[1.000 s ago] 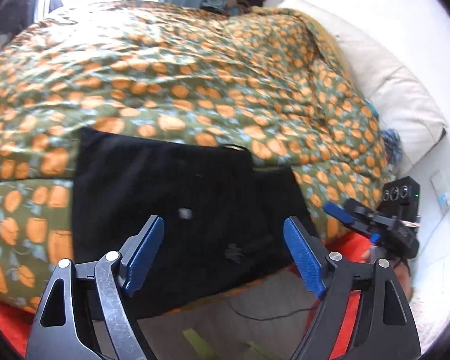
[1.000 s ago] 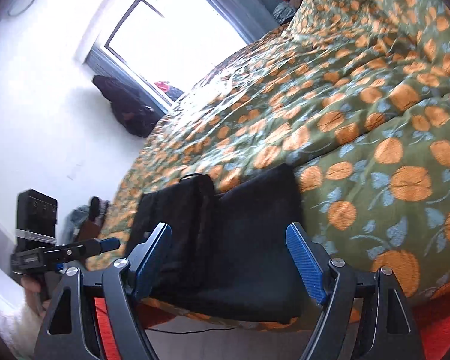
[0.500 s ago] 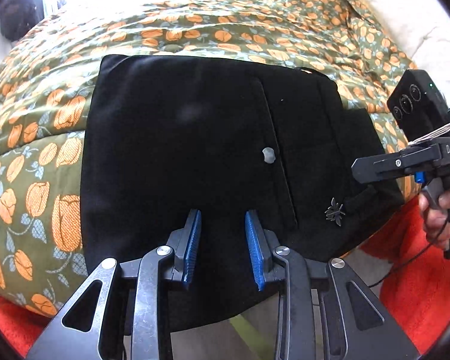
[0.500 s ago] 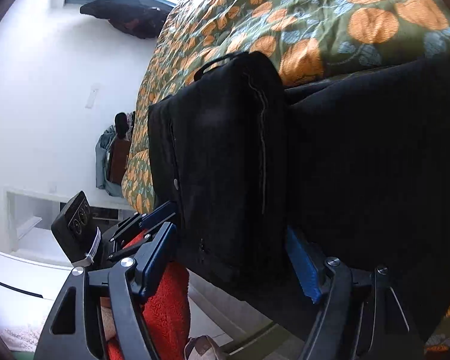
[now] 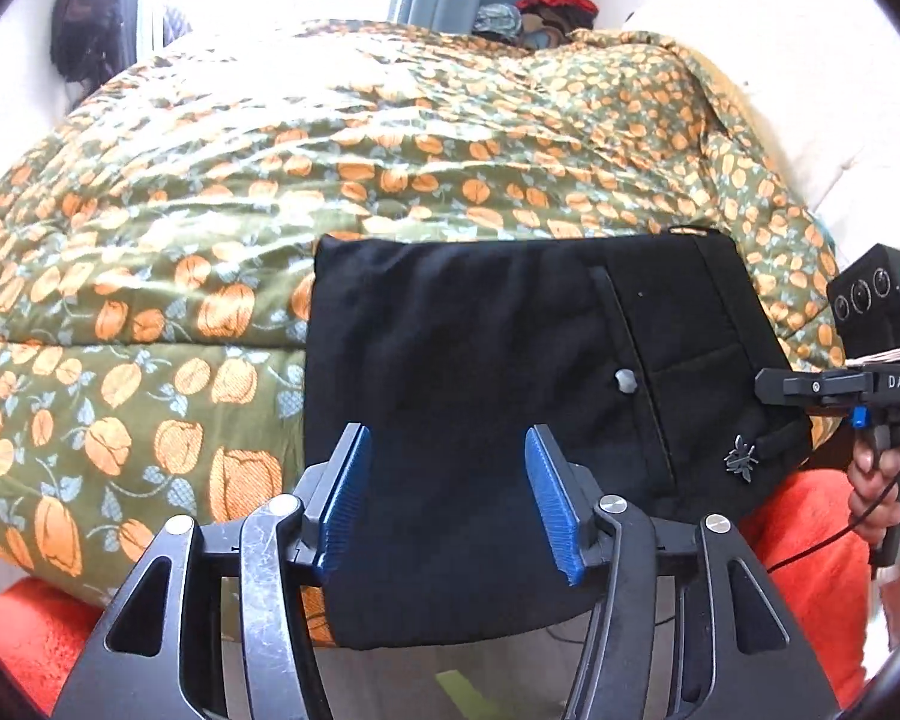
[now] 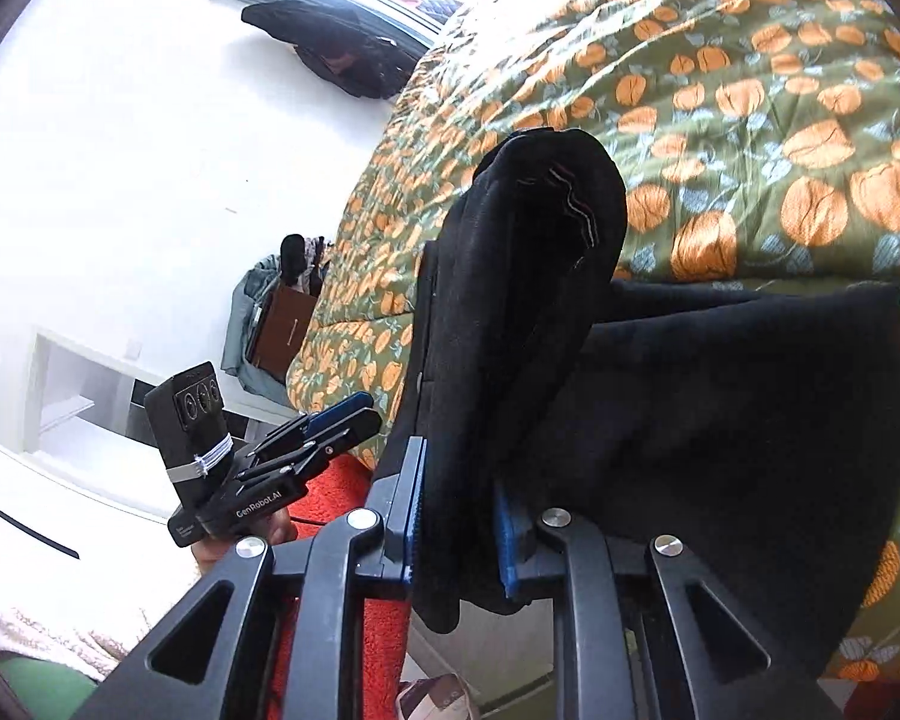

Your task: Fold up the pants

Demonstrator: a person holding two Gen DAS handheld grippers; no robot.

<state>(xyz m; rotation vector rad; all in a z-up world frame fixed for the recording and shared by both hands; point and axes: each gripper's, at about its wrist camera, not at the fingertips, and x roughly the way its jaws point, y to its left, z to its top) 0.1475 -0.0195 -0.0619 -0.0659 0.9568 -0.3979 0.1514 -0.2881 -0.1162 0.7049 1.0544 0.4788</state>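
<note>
Black pants (image 5: 480, 348) lie folded at the bed's near edge, with a pale button (image 5: 625, 381) and a small metal charm (image 5: 741, 459) on the pocket side. My left gripper (image 5: 450, 498) hovers over their near hem; its jaws are opening and the pads press on nothing. In the right wrist view my right gripper (image 6: 459, 522) is closing, and its blue pads pinch a raised fold of the pants (image 6: 534, 276) at the pocket end. The right gripper (image 5: 777, 387) also shows at the left view's right edge, and the left gripper (image 6: 345, 414) at the right view's left.
A green bedspread with orange flowers (image 5: 330, 180) covers the bed. An orange-red rug (image 5: 810, 540) lies on the floor below the edge. There is a white pillow (image 5: 840, 138) at the far right, a clothes pile (image 5: 528, 12) by the curtain, and a white shelf (image 6: 72, 384) by the wall.
The left gripper went from wide to nearly closed over the pants, then widened again and drew back. The right gripper moved onto the pocket end and closed on it, raising a fold.
</note>
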